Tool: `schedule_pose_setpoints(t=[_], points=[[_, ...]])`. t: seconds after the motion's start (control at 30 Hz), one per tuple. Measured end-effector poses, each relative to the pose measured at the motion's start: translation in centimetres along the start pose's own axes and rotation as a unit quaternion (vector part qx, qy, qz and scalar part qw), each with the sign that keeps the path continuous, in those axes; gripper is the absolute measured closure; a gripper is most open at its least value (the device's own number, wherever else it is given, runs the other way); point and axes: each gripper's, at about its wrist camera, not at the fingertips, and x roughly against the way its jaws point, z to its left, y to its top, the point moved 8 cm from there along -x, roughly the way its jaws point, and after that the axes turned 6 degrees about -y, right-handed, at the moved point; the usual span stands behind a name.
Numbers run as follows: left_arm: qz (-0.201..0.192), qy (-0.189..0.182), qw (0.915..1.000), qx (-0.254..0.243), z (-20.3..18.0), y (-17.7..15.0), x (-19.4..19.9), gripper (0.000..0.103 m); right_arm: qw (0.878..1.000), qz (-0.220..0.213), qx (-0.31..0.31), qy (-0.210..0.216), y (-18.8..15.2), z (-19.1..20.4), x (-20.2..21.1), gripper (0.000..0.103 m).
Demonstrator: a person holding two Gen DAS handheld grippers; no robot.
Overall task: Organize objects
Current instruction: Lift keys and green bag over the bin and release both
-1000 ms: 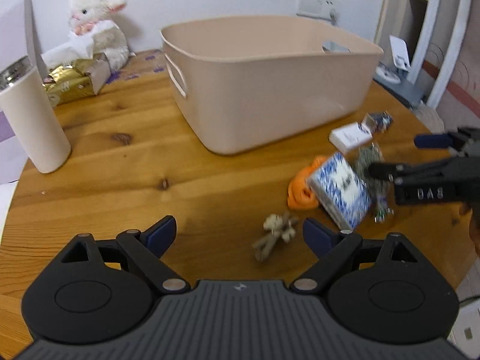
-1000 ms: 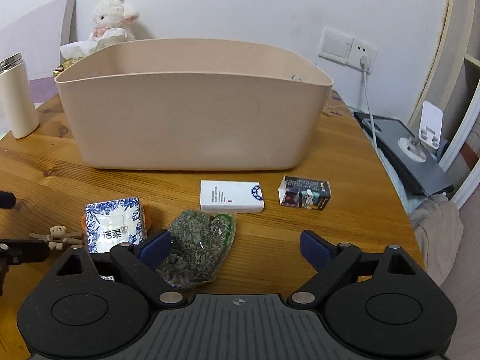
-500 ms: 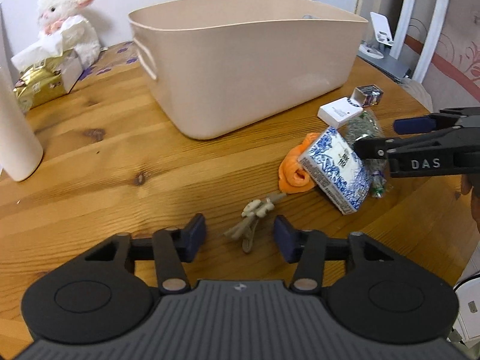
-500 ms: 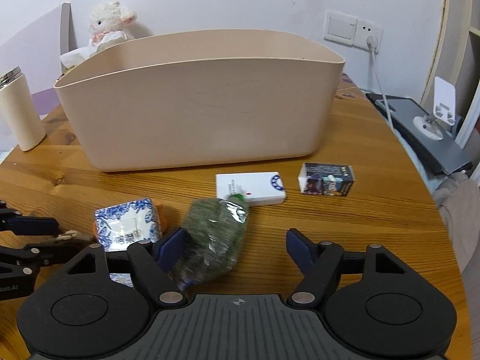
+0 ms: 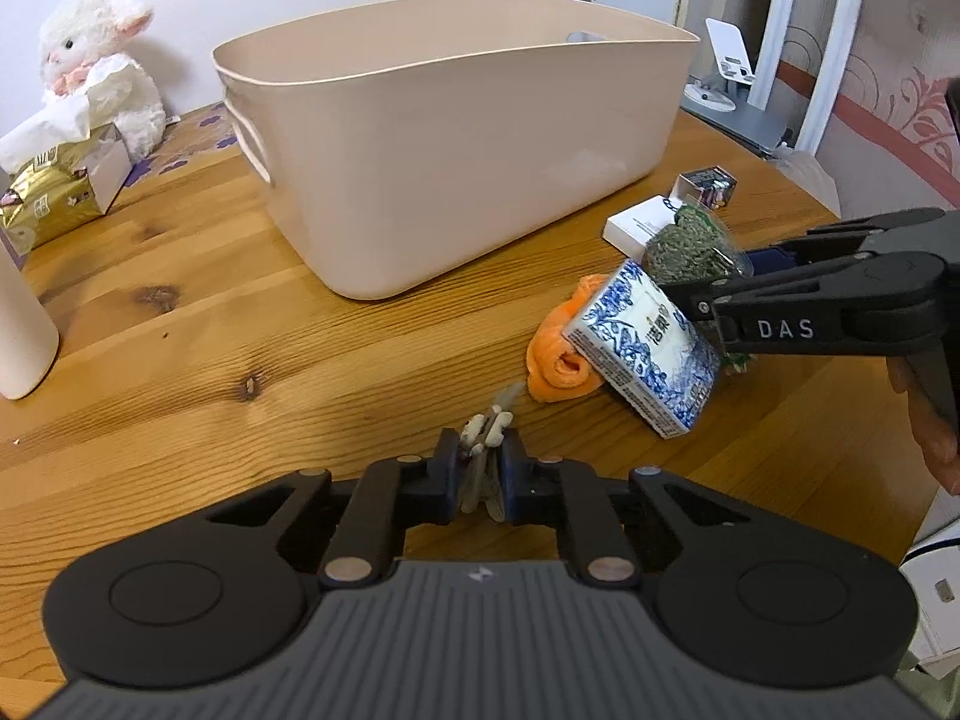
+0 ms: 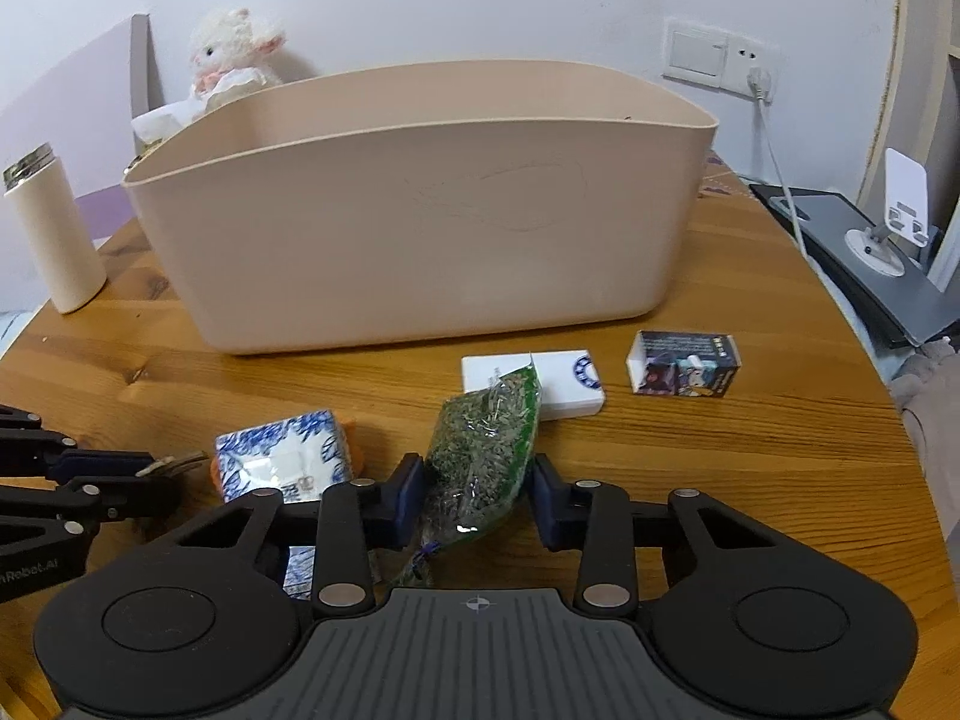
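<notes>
A beige plastic bin [image 5: 456, 120] stands on the round wooden table [image 5: 180, 348]; it also shows in the right wrist view [image 6: 420, 204]. My left gripper [image 5: 483, 480] is shut on a small beige bear charm [image 5: 485, 438] just above the table. My right gripper [image 6: 477, 495] is shut on a clear bag of green dried herbs [image 6: 486, 450], seen from the left too [image 5: 690, 249]. A blue-and-white tissue pack [image 5: 648, 348] leans on an orange cloth [image 5: 558, 354] between the grippers. A white box [image 6: 567, 387] and a small dark printed box [image 6: 684, 366] lie in front of the bin.
A cream tumbler [image 6: 54, 228] stands at the table's left edge. A white plush lamb [image 5: 96, 60] and a gold tissue box [image 5: 54, 198] sit at the back left. A grey stand [image 6: 864, 246] and wall socket cable [image 6: 774, 168] are to the right.
My left gripper moved forward and shut on the bear charm. My right gripper closed on the herb bag, which now stands tilted up between its fingers.
</notes>
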Motion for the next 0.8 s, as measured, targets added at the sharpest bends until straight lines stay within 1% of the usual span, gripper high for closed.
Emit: schedule_pose_setpoints(t=[0.17, 0.4, 0.57, 0.8], points=[[-0.006, 0.007, 0.9999, 0.011, 0.6, 0.3, 0.3, 0.088, 1.000, -0.003, -0.011, -0.002, 0.1, -1.0, 0.4, 0.073], [-0.023, 0.014, 0.9996, 0.013, 0.6, 1.3, 1.6, 0.088, 0.999, -0.036, -0.027, -0.007, 1.8, -2.4, 2.4, 0.073], [-0.055, 0.018, 0.9983, 0.010, 0.6, 3.0, 3.7, 0.088, 0.997, -0.072, -0.034, -0.005, 4.0, -3.2, 4.0, 0.073], [-0.102, 0.043, 0.9939, 0.002, 0.9, 6.1, 6.5, 0.088, 0.992, -0.120, -0.037, -0.007, 6.9, -3.6, 5.8, 0.073]])
